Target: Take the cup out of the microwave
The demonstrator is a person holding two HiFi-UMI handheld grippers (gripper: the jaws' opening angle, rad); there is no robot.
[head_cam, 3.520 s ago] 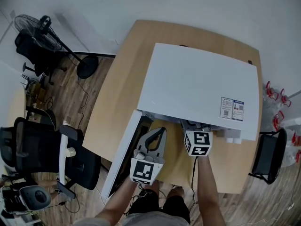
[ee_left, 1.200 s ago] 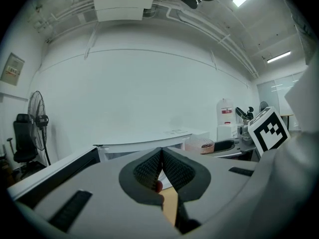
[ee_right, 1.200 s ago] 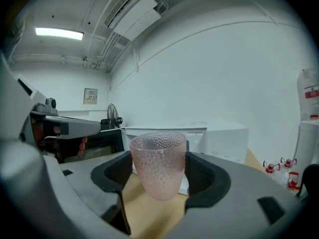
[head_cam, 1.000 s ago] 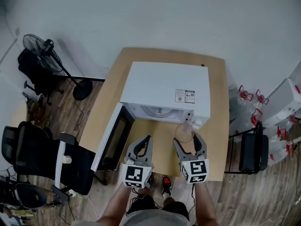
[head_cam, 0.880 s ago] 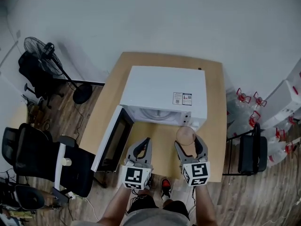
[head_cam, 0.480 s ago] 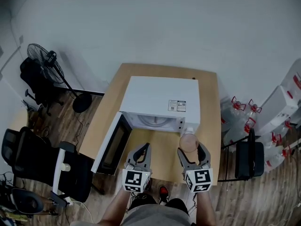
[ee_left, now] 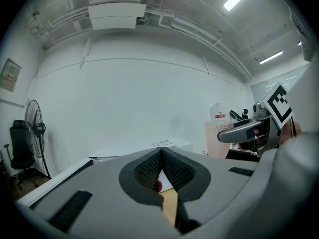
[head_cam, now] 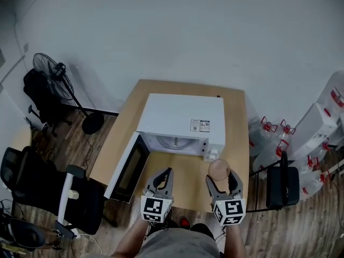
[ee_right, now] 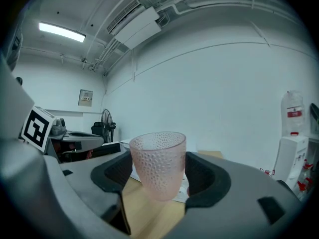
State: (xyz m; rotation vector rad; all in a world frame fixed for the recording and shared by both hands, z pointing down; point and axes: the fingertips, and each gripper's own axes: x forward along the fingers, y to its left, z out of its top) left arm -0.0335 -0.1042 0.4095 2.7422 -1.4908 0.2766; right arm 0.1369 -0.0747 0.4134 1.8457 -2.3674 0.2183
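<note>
The right tool (head_cam: 220, 176) is grasping the cup (ee_right: 158, 164) by its dimpled sides, one jaw on each flank. The cup is sitting upright between them, clear of the microwave (head_cam: 183, 120), which is lying ahead of this tool and to its left. The left tool (ee_left: 162, 153) is staying clenched on nothing, jaws meeting, just beside the right one.

To finish well, the person is probably best keeping the rim level and the squeeze steady while lowering the cup straight onto the tabletop (head_cam: 237, 130) beneath the tool, letting the base touch flat before the jaws are loosening. A harder pinch is likely risking a slip.

Three and a half seconds back, the right tool is reaching into the cavity. Over the last second it is drawing the cup farther from the microwave's front, while the open door (head_cam: 128, 168) is remaining swung wide beyond the left tool's outer side.
</note>
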